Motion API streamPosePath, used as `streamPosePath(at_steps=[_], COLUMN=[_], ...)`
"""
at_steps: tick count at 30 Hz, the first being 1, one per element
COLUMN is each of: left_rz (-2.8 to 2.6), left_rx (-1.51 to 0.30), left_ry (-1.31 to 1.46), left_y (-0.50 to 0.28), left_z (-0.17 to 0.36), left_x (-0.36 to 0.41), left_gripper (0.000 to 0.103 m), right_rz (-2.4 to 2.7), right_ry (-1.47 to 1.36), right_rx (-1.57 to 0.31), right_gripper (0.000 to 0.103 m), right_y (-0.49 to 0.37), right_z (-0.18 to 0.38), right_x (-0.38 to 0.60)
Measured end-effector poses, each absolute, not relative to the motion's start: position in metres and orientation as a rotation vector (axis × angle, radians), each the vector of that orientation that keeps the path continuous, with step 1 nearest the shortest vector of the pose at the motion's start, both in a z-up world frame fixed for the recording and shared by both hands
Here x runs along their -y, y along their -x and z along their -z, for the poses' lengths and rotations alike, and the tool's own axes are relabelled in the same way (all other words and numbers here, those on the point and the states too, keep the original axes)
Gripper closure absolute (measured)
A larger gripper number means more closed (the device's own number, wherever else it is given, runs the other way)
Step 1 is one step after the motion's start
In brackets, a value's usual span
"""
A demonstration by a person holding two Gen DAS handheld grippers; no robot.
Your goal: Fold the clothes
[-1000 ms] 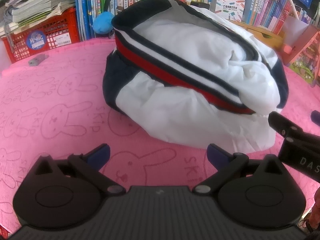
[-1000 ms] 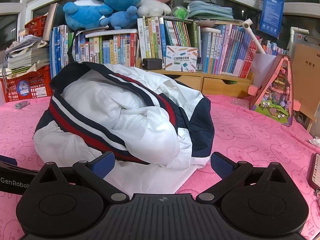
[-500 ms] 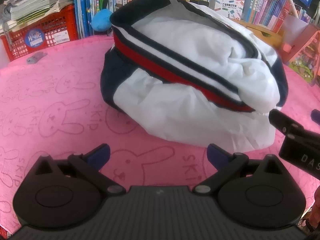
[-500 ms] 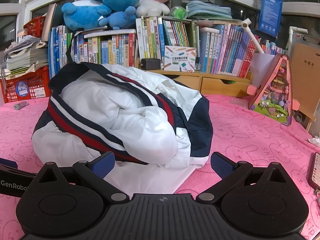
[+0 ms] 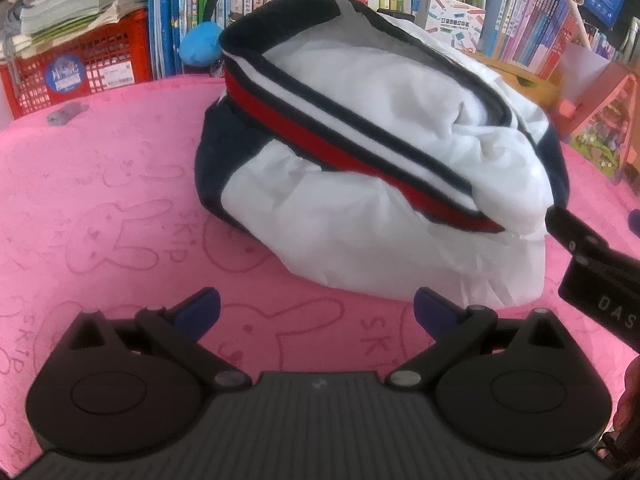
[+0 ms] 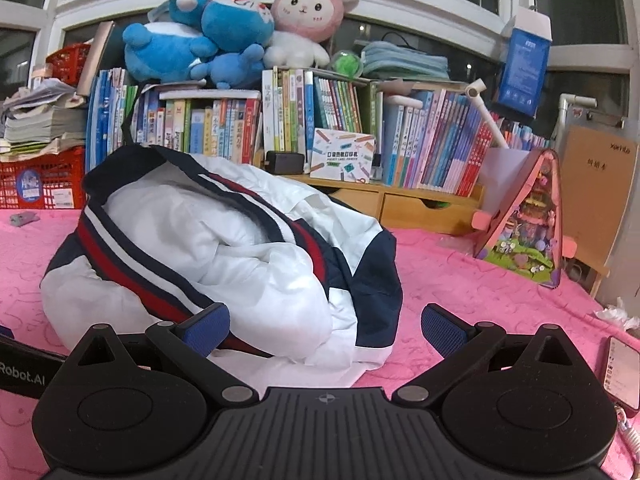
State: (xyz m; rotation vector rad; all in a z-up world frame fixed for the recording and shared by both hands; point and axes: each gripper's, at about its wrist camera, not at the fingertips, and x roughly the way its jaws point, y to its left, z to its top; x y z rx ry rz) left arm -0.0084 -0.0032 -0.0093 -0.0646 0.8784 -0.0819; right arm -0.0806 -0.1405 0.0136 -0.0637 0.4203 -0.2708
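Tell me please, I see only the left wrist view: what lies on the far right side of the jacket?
Observer: The jacket shows a navy panel there, resting on the pink cover.
Operator: Is the right hand-held gripper holding cloth?
Observer: No. The right hand-held gripper is open, with the jacket's white hem lying between its fingers, ungripped.
Operator: Anything near it on the cover?
Observer: A phone lies at the right edge.

Black left gripper [image 5: 316, 309], blue pads [image 5: 198, 309], silver screws.
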Motion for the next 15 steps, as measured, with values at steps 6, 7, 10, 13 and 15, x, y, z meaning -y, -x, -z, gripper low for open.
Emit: streamPosePath(at_steps=[6,7,10,13,15], left_rz=[0.083,0.084,0.095,0.125,0.137], left_rx=[-0.885,-0.885,-0.886,-0.888,-0.892], left_ry=[0.083,0.087,0.102,0.129,0.156], left_y=[0.007,0.007,0.005,0.003,0.001], left_z=[0.011,0.011,0.013,0.013,0.013], left_x=[0.0,-0.001,-0.004,-0.007,-0.01], left_gripper=[0.0,0.0,0.0,0.0,0.0], right_rz=[0.246,0.244,0.223,0.2,0.19], right_ry=[0.076,0.07,0.07,0.106,0.162], right_rx=[-0.43,-0.433,-0.434,-0.417,-0.387], right_gripper=[0.0,0.0,0.0,0.0,0.0], right_y=[0.08,0.079,0.074,0.058,0.039], right_z=[-0.012,-0.012,-0.015,-0.023,-0.032], right_x=[0.136,0.136,0.136,0.136,0.134])
